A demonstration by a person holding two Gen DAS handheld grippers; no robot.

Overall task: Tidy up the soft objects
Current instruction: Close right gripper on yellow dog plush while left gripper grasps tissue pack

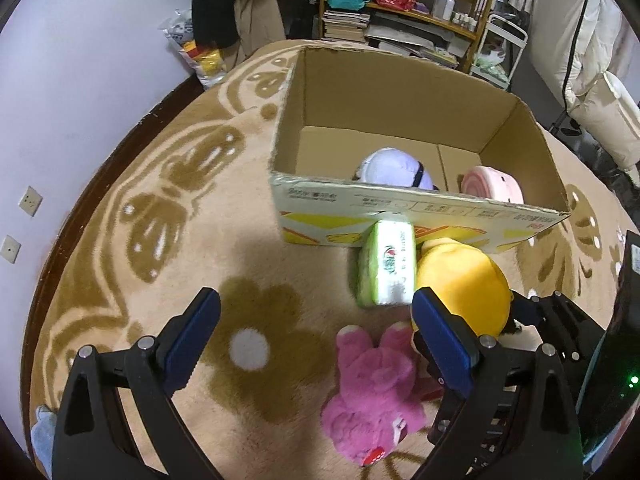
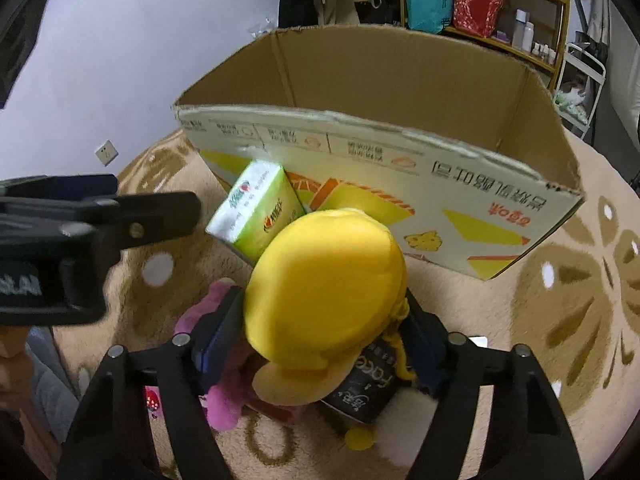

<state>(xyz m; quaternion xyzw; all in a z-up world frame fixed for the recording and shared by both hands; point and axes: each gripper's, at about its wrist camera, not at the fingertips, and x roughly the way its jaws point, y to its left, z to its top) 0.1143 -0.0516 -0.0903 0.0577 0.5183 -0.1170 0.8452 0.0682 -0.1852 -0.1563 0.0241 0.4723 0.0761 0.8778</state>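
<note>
- The yellow plush toy with a dark printed body (image 2: pixel 320 292) sits between the blue pads of the right gripper (image 2: pixel 320 344), whose fingers are clamped on it just in front of the box's near wall; whether it hangs clear of the rug cannot be told.
- The left gripper (image 1: pixel 316 312) holds its fingers wide apart with nothing between them, over a brown flower in the beige patterned rug (image 1: pixel 120 220).
- A pink plush bear (image 1: pixel 372 392) lies on the rug under the left gripper's right finger, beside the yellow toy.
- A green-and-white soft tissue pack (image 1: pixel 388 266) leans against the near wall of the open cardboard box (image 1: pixel 400 76).
- Inside the box, a white-and-lavender plush (image 1: pixel 394 168) lies near the front wall, a pink rolled cushion (image 1: pixel 494 184) toward the front right corner.
- Behind the box stands a cluttered wooden shelf (image 1: pixel 420 8).
</note>
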